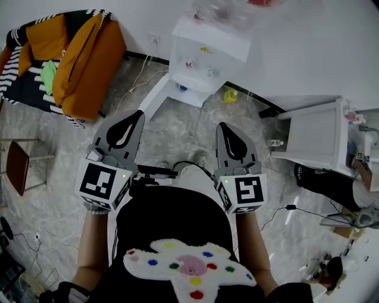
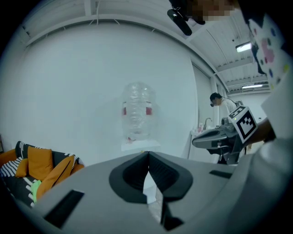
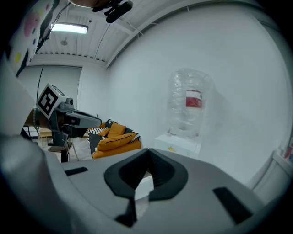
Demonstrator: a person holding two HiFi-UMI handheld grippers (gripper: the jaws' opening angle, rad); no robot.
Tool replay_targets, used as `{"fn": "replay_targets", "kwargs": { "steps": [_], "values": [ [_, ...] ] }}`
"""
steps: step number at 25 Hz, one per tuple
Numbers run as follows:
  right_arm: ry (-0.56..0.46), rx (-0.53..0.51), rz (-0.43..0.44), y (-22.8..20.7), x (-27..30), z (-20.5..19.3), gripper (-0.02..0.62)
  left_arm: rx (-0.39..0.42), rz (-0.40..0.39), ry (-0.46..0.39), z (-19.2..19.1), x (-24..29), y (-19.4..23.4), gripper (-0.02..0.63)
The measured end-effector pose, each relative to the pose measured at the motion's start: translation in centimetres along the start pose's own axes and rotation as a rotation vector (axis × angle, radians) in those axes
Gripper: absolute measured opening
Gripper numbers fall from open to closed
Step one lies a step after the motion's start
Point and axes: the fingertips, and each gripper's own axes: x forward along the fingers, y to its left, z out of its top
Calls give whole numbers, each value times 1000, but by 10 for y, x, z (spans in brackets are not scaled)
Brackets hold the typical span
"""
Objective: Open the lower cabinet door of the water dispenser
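The white water dispenser (image 1: 204, 56) stands against the far wall with a clear bottle (image 1: 222, 12) on top. A white panel (image 1: 159, 97) juts from its base toward the left; whether this is the lower door I cannot tell. My left gripper (image 1: 138, 115) and right gripper (image 1: 221, 126) hover side by side over the floor, well short of the dispenser, both shut and empty. In the left gripper view the shut jaws (image 2: 148, 155) point at the bottle (image 2: 136, 114). In the right gripper view the shut jaws (image 3: 149, 153) sit below the bottle (image 3: 188, 107) and hide the cabinet's lower part.
An orange and striped sofa (image 1: 65, 59) fills the back left. A brown stool (image 1: 18, 165) stands at the left edge and a white cabinet (image 1: 314, 139) at the right. A yellow object (image 1: 230, 94) and cables (image 1: 284, 210) lie on the floor. A person (image 2: 219, 103) stands in the background.
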Motion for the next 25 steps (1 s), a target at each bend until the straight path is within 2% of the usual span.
{"fn": "replay_targets", "kwargs": {
  "steps": [2,6,13,25],
  "values": [
    [5,-8,-3,0,0,1,3,-1,-3,7,-3,2,0,12],
    [-50,-13,3,2,4,7,3,-4,-9,7,-3,4,-1,12],
    [-50,-41,9,6,6,11,3,-1,-36,0,-1,9,-6,12],
    [-42,-17,-11,7,6,8,3,-1,-58,-2,1,14,-6,14]
  ]
}}
